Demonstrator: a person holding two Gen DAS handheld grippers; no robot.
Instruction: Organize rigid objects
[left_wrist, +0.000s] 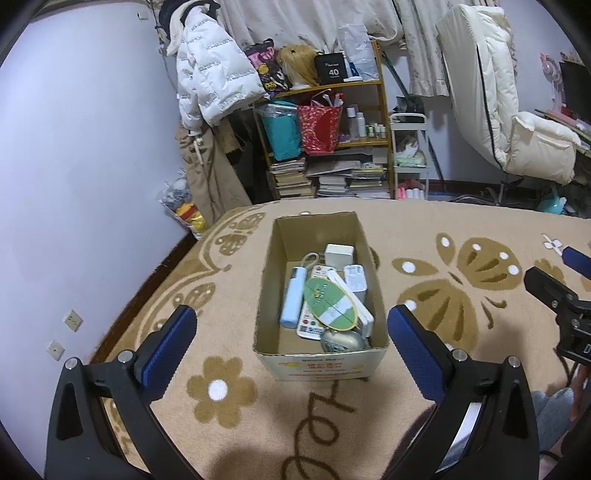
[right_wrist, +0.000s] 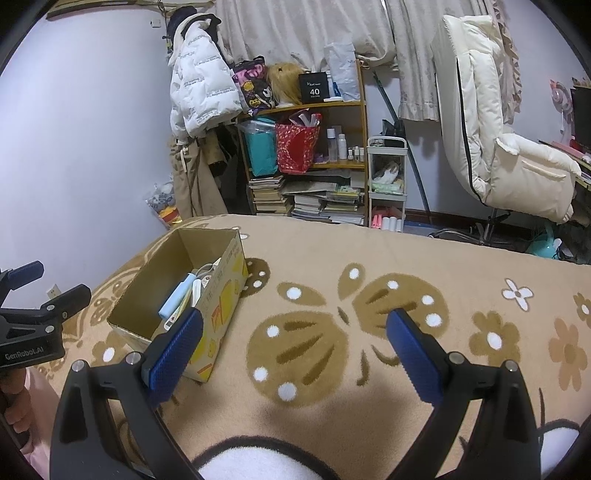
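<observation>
An open cardboard box (left_wrist: 275, 258) stands on the patterned blanket and appears again from the side as the cardboard box (right_wrist: 225, 295). Inside lie a light blue bottle (left_wrist: 292, 301), a green oval fan (left_wrist: 330, 302), a white remote (left_wrist: 308, 323), white adapters (left_wrist: 339, 254) and a grey rounded item (left_wrist: 341, 341). My left gripper (left_wrist: 291, 321) hovers just in front of the box, open and empty, its blue pads either side of it. My right gripper (right_wrist: 295, 328) is open and empty over bare blanket to the right of the box.
The tan blanket (right_wrist: 369, 258) with butterfly and flower patterns covers the whole surface. Behind it stand a cluttered wooden shelf (left_wrist: 382, 110) with books, a white jacket (left_wrist: 207, 74), a white cart (right_wrist: 388, 177) and a cream chair (right_wrist: 517, 155). A lilac wall (left_wrist: 92, 147) lies left.
</observation>
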